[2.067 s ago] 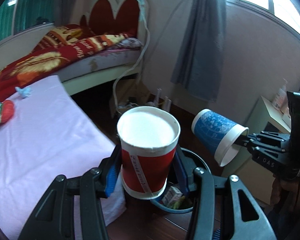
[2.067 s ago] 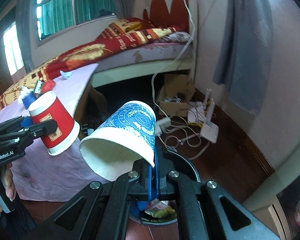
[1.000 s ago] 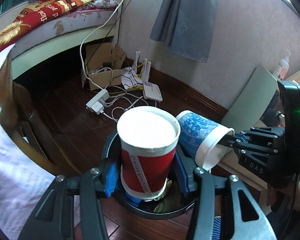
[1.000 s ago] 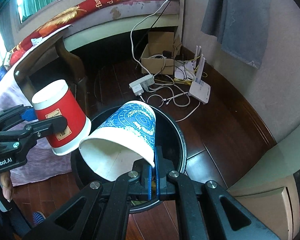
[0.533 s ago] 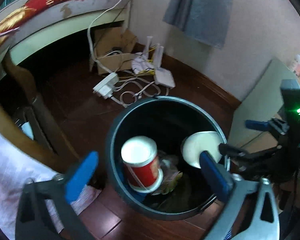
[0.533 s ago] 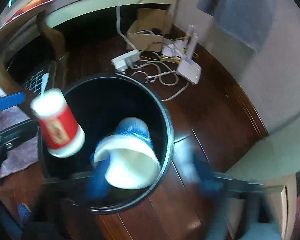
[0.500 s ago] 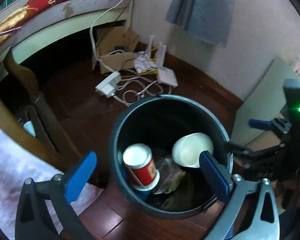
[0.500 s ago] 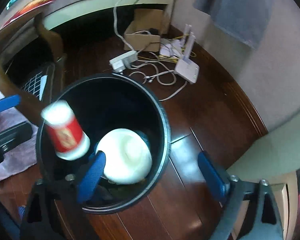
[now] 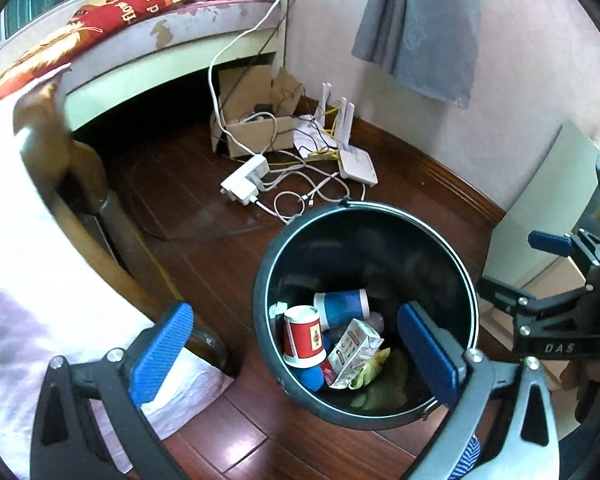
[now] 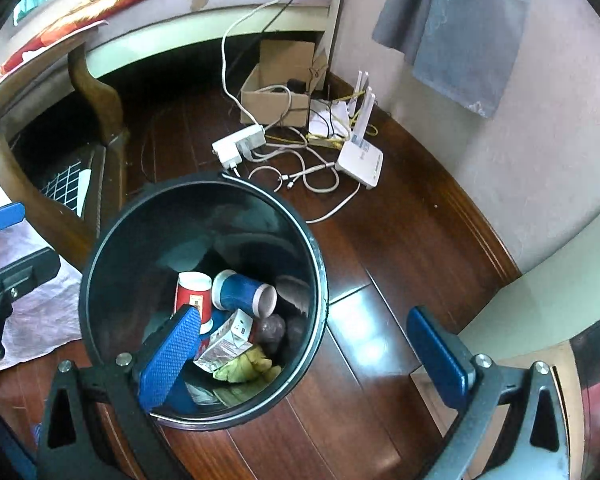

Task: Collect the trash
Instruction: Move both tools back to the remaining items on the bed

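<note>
A black round trash bin (image 9: pixel 364 209) (image 10: pixel 204 178) stands on the dark wood floor below both grippers. At its bottom the red paper cup (image 9: pixel 302 338) (image 10: pixel 192 296) rests mouth down, and the blue paper cup (image 9: pixel 342 304) (image 10: pixel 240 292) lies on its side beside it. Under them lie a squashed drink carton (image 9: pixel 352 350) (image 10: pixel 228 342) and greenish scraps. My left gripper (image 9: pixel 294 310) hangs open over the bin's near rim, with nothing in it. My right gripper (image 10: pixel 302 314) is over the bin's right rim; its jaws are opening, with nothing between the pads.
Behind the bin lie a white power strip (image 9: pixel 244 180), tangled cables, a white router (image 10: pixel 360 162) and a cardboard box (image 10: pixel 280 92). A cloth-covered table with a wooden leg (image 9: pixel 80 160) stands to the left, a pale cabinet (image 10: pixel 540 312) to the right, and a bed at the back.
Both grippers opened and let go of their cups. The red and the blue cup fell into the bin and now rest at its bottom.
</note>
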The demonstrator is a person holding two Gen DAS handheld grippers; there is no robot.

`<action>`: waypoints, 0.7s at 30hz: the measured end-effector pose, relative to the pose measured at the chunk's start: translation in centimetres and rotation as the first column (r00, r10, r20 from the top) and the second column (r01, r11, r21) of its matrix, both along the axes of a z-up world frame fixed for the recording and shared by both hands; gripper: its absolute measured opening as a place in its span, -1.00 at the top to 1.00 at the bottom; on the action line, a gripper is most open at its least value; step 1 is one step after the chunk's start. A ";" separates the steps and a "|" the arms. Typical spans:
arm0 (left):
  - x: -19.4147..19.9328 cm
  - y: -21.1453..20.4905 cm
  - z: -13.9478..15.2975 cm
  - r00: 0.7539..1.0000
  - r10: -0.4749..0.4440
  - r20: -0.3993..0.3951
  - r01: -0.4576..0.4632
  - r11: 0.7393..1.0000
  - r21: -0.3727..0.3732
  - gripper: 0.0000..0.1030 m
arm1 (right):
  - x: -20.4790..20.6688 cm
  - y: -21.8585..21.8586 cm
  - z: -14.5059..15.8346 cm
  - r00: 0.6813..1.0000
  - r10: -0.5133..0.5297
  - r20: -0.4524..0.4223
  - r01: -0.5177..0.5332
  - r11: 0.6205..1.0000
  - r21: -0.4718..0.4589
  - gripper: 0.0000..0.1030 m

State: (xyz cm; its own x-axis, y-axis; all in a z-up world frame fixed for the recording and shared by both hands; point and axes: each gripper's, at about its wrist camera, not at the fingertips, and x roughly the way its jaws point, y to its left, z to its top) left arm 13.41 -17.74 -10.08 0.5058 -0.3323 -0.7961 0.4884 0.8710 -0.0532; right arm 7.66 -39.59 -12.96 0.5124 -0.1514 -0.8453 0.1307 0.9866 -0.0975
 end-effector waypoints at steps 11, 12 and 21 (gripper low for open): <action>-2.1 0.9 3.5 0.998 0.012 0.066 -0.012 1.000 -0.010 -1.00 | -1.7 1.7 3.9 0.997 0.013 0.076 -0.014 1.000 0.016 -1.00; -2.3 1.1 3.9 0.997 0.014 0.073 -0.013 1.000 -0.015 -1.00 | -1.9 1.9 4.4 0.996 0.015 0.084 -0.016 1.000 0.013 -1.00; -4.1 3.9 8.9 0.983 0.061 0.176 -0.051 0.997 -0.059 -1.00 | -3.2 4.5 9.6 0.978 0.054 0.201 -0.058 0.998 0.013 -1.00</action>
State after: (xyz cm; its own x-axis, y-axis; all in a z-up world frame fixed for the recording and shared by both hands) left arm 9.29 -13.88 -1.20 0.6565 -0.3390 -0.6739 0.4446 0.8956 -0.0174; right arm 4.50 -35.06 -3.36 0.6790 -0.1028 -0.7269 0.0906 0.9943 -0.0560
